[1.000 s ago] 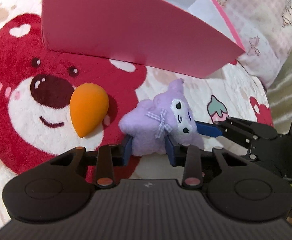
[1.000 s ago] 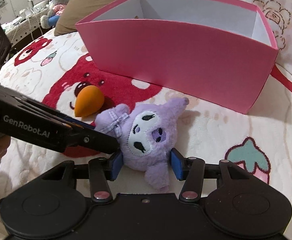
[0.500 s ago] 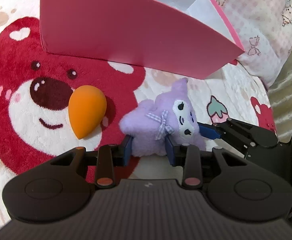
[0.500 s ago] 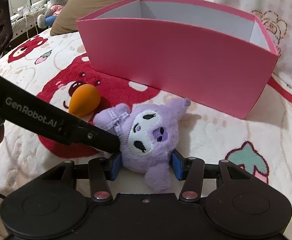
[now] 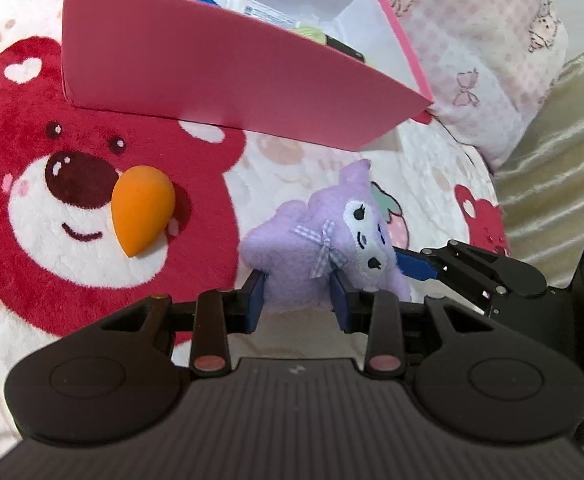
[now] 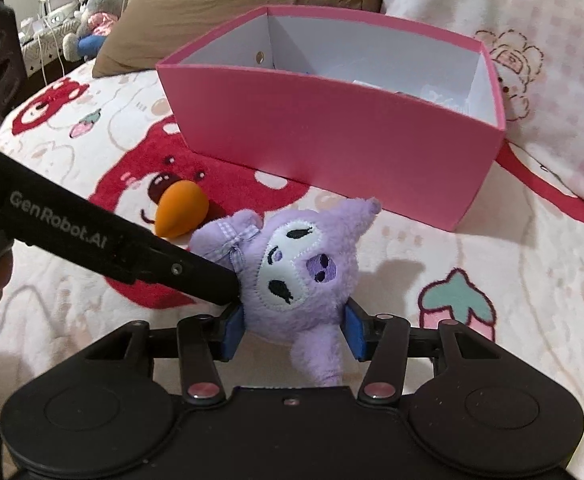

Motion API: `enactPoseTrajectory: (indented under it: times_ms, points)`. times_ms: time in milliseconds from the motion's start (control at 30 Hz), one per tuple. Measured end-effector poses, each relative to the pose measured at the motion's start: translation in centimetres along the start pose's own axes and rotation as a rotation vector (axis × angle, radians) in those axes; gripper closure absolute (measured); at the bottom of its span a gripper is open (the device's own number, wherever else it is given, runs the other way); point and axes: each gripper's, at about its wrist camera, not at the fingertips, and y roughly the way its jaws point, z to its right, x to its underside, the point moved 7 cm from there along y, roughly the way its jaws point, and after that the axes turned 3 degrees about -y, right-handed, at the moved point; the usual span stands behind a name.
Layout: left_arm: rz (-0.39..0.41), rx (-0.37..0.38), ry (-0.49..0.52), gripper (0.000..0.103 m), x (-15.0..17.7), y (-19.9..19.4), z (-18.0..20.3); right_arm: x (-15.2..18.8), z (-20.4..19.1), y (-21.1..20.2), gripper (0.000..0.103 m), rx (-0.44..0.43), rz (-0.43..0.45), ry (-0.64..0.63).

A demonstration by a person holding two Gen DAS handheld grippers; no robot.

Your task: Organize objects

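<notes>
Two grippers clamp one purple plush [image 6: 292,276] lying on the blanket [image 6: 472,320] in front of the pink box [image 6: 332,140]: the left gripper [image 5: 298,294] holds its body, the right gripper [image 6: 294,330] its head, blue pads pressed into the fur on each side. The plush's lower half is hidden behind the gripper bodies. Through the right camera the left gripper's arm crosses the plush's left side and bears the readable lettering "GenRobot.AI". The box contents are cut off by its wall; a blue-and-white packet and a dark item show, their print too small to read. An orange sponge [image 5: 142,208] lies just left of the plush. Pillows sit behind the box.
</notes>
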Motion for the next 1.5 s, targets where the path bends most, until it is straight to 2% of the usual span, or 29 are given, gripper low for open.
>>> enactPoseTrajectory:
  times_ms: [333, 467, 800, 900, 1067, 1500]
  points:
    - [-0.014, -0.021, 0.043, 0.069, 0.0, -2.6, 2.2, -0.8, -1.0, -2.8, 0.047, 0.012, 0.020, -0.012]
    - [0.002, -0.006, 0.058, 0.069, -0.4, -4.3, 3.0, -1.5, -1.2, -4.5, 0.046, 0.024, 0.043, -0.030]
    - [0.024, -0.028, 0.119, 0.069, -0.8, -7.1, 5.7, -2.8, -1.7, -7.6, 0.047, 0.023, 0.089, -0.047]
    - [0.014, -0.022, 0.084, 0.069, -1.1, -7.4, 6.4, -3.1, -1.5, -8.4, 0.047, 0.017, 0.084, -0.033]
    - [0.037, -0.034, 0.098, 0.069, -1.9, -8.3, 7.9, -3.9, -0.7, -9.7, 0.047, 0.026, 0.088, -0.006]
    - [0.064, -0.034, 0.093, 0.067, -3.6, -10.5, 9.2, -6.2, -0.1, -11.9, 0.046, -0.036, 0.098, 0.092]
